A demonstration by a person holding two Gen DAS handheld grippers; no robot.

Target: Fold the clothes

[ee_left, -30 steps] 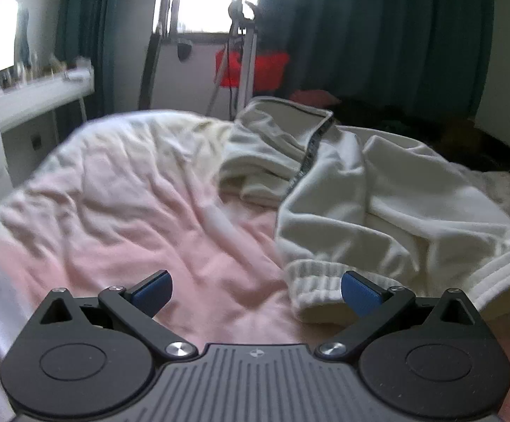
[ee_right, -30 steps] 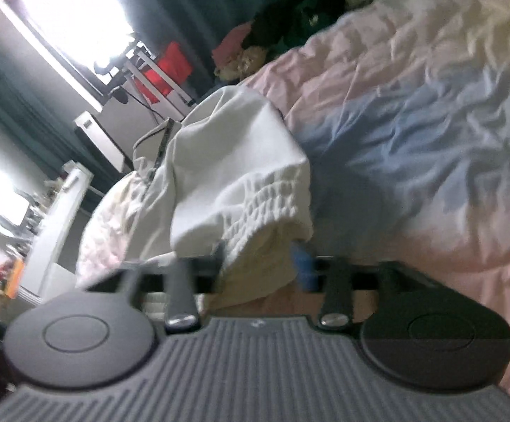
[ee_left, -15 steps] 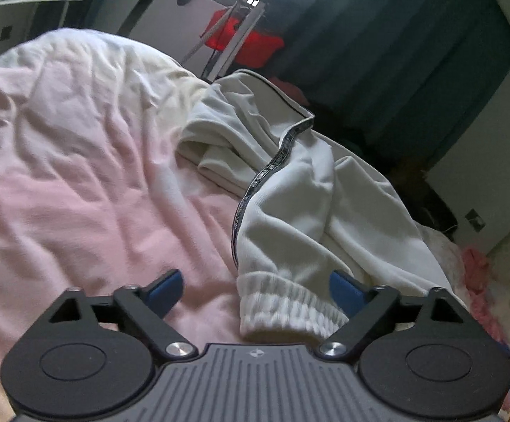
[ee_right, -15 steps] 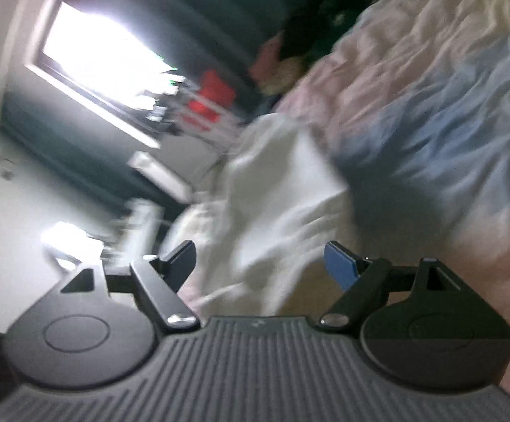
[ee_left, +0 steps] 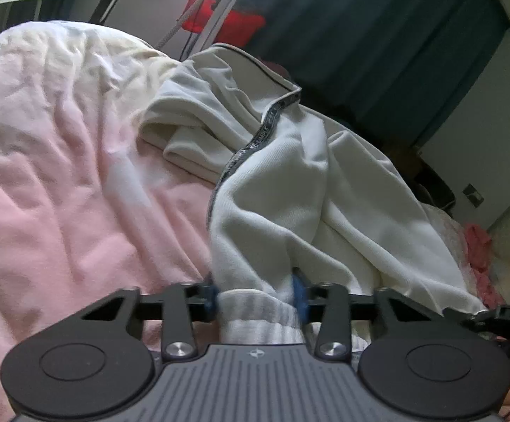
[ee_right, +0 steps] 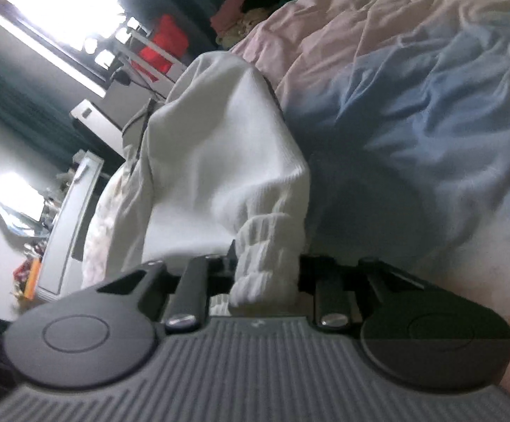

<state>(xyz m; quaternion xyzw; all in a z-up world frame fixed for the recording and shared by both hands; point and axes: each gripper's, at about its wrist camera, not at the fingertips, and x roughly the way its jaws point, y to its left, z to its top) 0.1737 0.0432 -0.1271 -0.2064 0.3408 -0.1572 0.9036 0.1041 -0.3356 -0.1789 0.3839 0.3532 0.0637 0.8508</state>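
Sweatpants, white with a dark printed stripe down the side seam, lie rumpled on the bed. Their long axis runs from the ribbed cuffs at the near edge away toward the window, with the waist end heaped at the far side.

Left claw: clenched on one ribbed cuff. The blue pads press the fabric from both sides, and the cuff bunches between them, pointing back toward the camera. The leg rises from this grip and runs up and away.

Right claw: grasping the other ribbed cuff, which fills the gap between the fingers. The leg above it stands as a rounded fold leaning toward the window.

View differences: the left wrist view shows the stripe along the seam, the pink part of the bedcover, a dark curtain and a red item on a stand beyond the bed. A dark part of the other tool shows at its right edge. The right wrist view, rolled to one side, shows the blue part of the bedcover, the bright window, a white shelf with small cluttered items, and a pile of clothes past the bed. The stripe is barely visible there.
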